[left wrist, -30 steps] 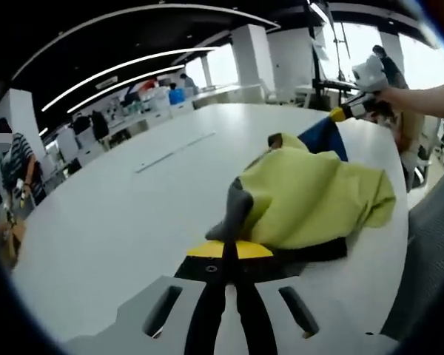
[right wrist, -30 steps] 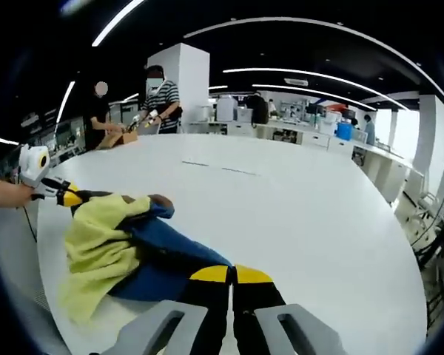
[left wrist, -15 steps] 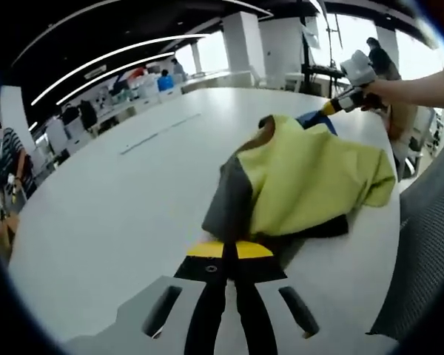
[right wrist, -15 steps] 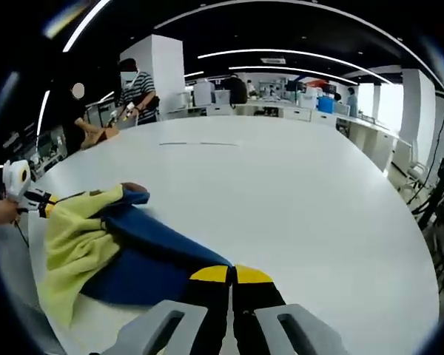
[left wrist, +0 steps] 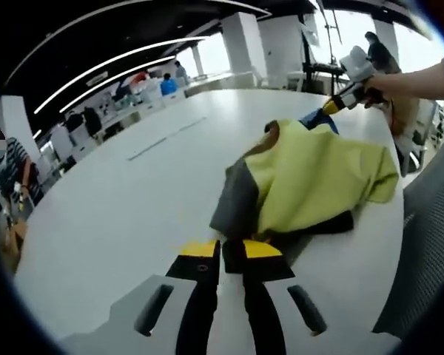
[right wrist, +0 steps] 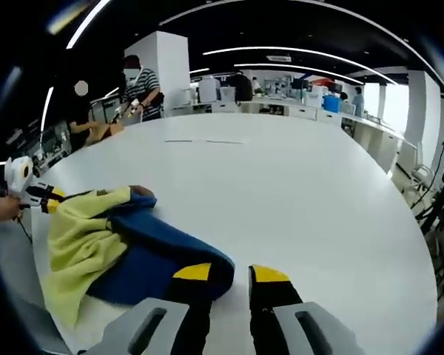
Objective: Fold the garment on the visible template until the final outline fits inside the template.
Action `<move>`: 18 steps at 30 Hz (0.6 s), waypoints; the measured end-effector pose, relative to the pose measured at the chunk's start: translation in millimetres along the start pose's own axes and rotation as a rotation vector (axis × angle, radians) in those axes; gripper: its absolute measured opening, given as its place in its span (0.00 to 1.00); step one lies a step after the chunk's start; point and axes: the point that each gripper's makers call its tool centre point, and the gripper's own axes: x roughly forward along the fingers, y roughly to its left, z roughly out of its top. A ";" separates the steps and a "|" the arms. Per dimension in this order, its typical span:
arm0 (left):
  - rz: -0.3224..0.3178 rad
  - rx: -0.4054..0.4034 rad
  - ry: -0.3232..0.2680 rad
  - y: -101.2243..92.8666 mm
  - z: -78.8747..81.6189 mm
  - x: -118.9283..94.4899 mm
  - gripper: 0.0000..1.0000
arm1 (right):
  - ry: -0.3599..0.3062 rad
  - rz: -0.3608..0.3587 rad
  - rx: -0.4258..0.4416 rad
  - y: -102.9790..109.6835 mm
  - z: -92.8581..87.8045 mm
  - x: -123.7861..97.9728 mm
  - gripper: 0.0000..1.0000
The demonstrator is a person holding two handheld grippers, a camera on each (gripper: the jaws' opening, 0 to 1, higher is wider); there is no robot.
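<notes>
In the left gripper view, people (left wrist: pixel 11 174) stand at the far left edge beside cluttered benches. A thin grey strip (left wrist: pixel 165 138) lies on the bare white counter (left wrist: pixel 111 214), well apart from the garment. The left gripper (left wrist: pixel 221 251) sits at the bottom with its yellow-tipped jaws a little apart and nothing between them, just short of the garment's grey edge. The garment (left wrist: pixel 311 181) lies crumpled on the counter right of centre, yellow-green on top, grey at the near left, dark along the near edge, blue at the far end. Beyond it the right gripper (left wrist: pixel 339 105) shows at the blue cloth, held by a hand (left wrist: pixel 381 87); a grey chair back (left wrist: pixel 429 244) fills the right edge.

In the right gripper view, the left gripper (right wrist: pixel 46 201) enters from the left at the yellow end of the garment (right wrist: pixel 144 255). Two people (right wrist: pixel 137 92) stand behind the counter (right wrist: pixel 311 192). The right gripper (right wrist: pixel 231 274) has its jaws apart, the left jaw touching the blue fold, nothing clamped. Shelves and workbenches (right wrist: pixel 303 103) line the far right.
</notes>
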 end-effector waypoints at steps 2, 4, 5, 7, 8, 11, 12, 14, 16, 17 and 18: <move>0.017 -0.008 -0.010 6.0 2.9 -5.6 0.18 | 0.008 0.013 -0.018 4.6 3.5 -2.3 0.27; 0.023 -0.012 -0.020 11.1 7.3 -10.8 0.22 | 0.003 0.029 -0.030 10.2 9.8 -4.9 0.33; 0.026 -0.020 -0.030 14.6 10.6 -13.3 0.23 | -0.012 0.041 -0.038 14.7 15.9 -6.5 0.35; 0.026 -0.028 -0.037 17.7 13.9 -15.1 0.24 | -0.030 0.068 -0.046 24.0 25.1 -8.1 0.36; 0.031 -0.030 -0.044 20.9 17.5 -16.6 0.26 | -0.035 0.076 -0.047 27.7 28.5 -8.6 0.38; 0.048 -0.024 -0.065 30.4 27.6 -17.8 0.27 | -0.048 0.100 -0.047 38.0 37.0 -8.7 0.42; 0.053 -0.027 -0.067 33.1 29.7 -17.3 0.26 | -0.052 0.117 -0.033 43.1 40.5 -8.2 0.43; 0.055 -0.031 -0.079 36.4 35.3 -16.1 0.26 | -0.071 0.151 -0.018 53.1 48.2 -8.2 0.44; 0.056 -0.035 -0.089 38.8 40.1 -13.7 0.26 | -0.079 0.174 -0.005 61.4 54.3 -7.9 0.45; 0.053 -0.036 -0.093 39.1 41.6 -12.4 0.26 | -0.082 0.183 0.000 65.4 57.4 -7.4 0.46; 0.051 -0.038 -0.093 39.3 42.7 -11.1 0.26 | -0.086 0.188 0.002 67.7 59.8 -6.5 0.46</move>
